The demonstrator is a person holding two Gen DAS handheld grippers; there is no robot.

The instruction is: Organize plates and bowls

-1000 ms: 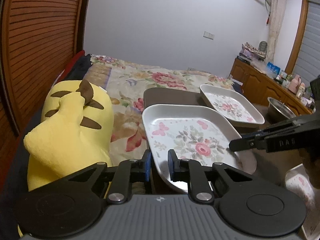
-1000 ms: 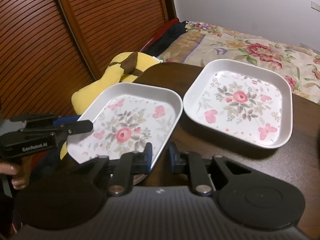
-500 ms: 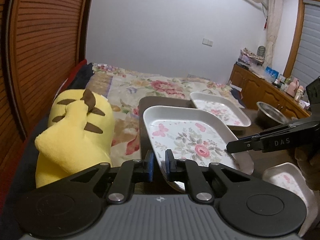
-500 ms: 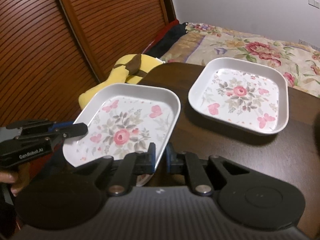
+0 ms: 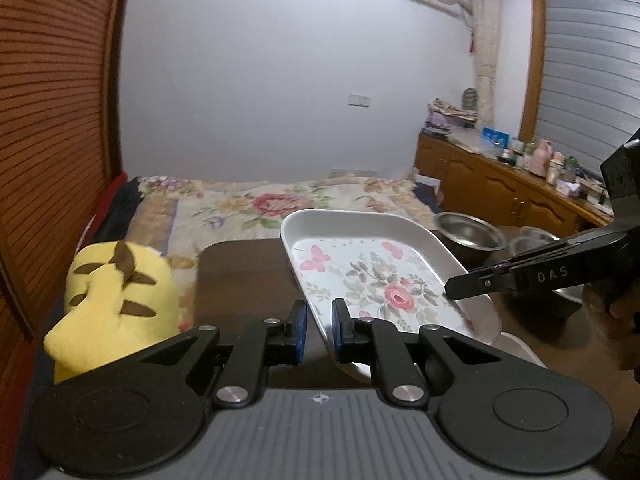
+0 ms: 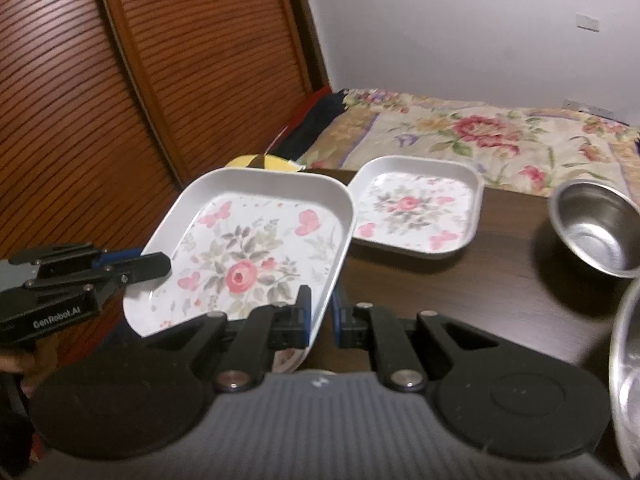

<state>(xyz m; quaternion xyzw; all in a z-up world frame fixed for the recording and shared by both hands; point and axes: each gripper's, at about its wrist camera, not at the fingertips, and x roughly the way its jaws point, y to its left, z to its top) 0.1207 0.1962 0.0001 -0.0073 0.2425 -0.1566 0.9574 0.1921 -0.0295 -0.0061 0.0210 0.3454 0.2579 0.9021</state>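
Note:
A square white plate with a rose and butterflies (image 5: pixel 372 268) (image 6: pixel 256 240) hangs tilted above the dark table (image 6: pixel 460 292). My left gripper (image 5: pixel 316 332) (image 6: pixel 164 266) is shut on its rim at one corner. My right gripper (image 6: pixel 320 320) (image 5: pixel 450 290) is shut on the rim at the opposite side. A second floral plate (image 6: pixel 416 208) lies flat on the table beyond it. Part of another white plate (image 5: pixel 516 348) shows under the held one. A steel bowl (image 6: pixel 596 228) (image 5: pixel 468 236) stands to the right, and a larger steel bowl (image 6: pixel 628 380) sits at the right edge.
A yellow plush toy (image 5: pixel 116 304) leans by the table's left side. A bed with a floral cover (image 6: pixel 500 136) runs behind the table, and slatted wooden doors (image 6: pixel 120 100) stand on the left. A cluttered wooden cabinet (image 5: pixel 500 184) lines the right wall.
Both grippers have risen and moved sideways with the plate held between them. The steel bowls have come into view, and the second plate now looks smaller and farther off.

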